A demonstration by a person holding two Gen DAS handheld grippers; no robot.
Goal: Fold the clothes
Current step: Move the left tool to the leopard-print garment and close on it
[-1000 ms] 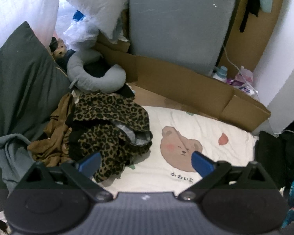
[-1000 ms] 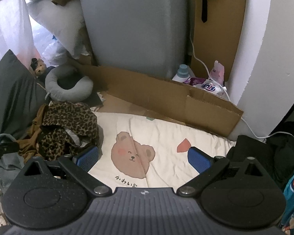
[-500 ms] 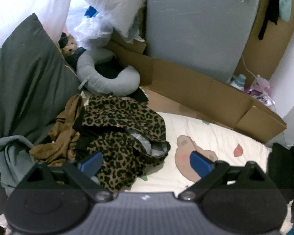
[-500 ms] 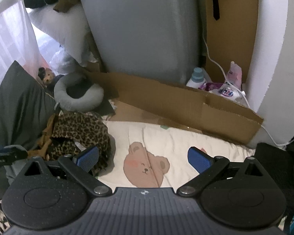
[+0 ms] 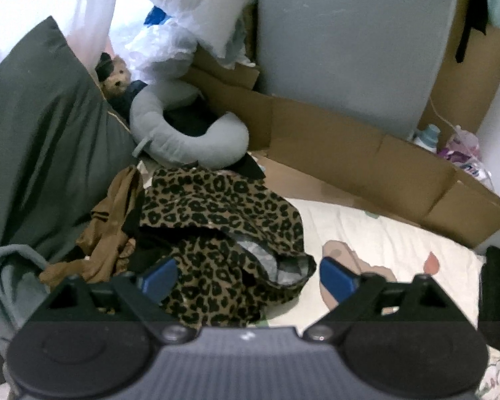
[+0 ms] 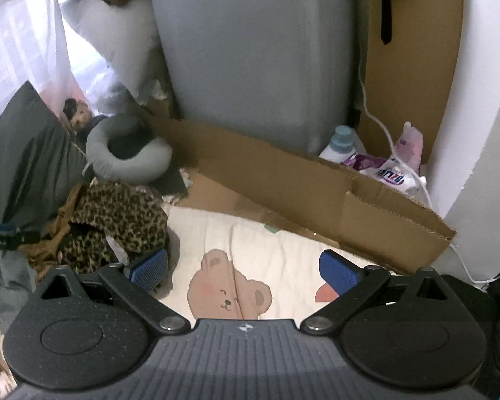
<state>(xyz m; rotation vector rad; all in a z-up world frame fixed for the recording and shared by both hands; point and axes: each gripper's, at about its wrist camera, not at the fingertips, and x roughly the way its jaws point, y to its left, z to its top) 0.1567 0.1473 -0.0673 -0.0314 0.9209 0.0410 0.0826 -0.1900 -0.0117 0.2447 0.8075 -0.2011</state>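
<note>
Cream bear-print bedding ahead, both tools gaping, empty. Left tool hovers over the leopard garment, heaped against the brown garment; right tool sits off its right edge. A careless pinch risks grabbing both.

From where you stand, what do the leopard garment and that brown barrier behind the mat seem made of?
Leopard garment: soft printed fabric, matte, crumpled in loose folds, with a greyish lining showing.
Brown barrier: corrugated cardboard by the look of it, dull, with creased flaps and a raw edge.
</note>
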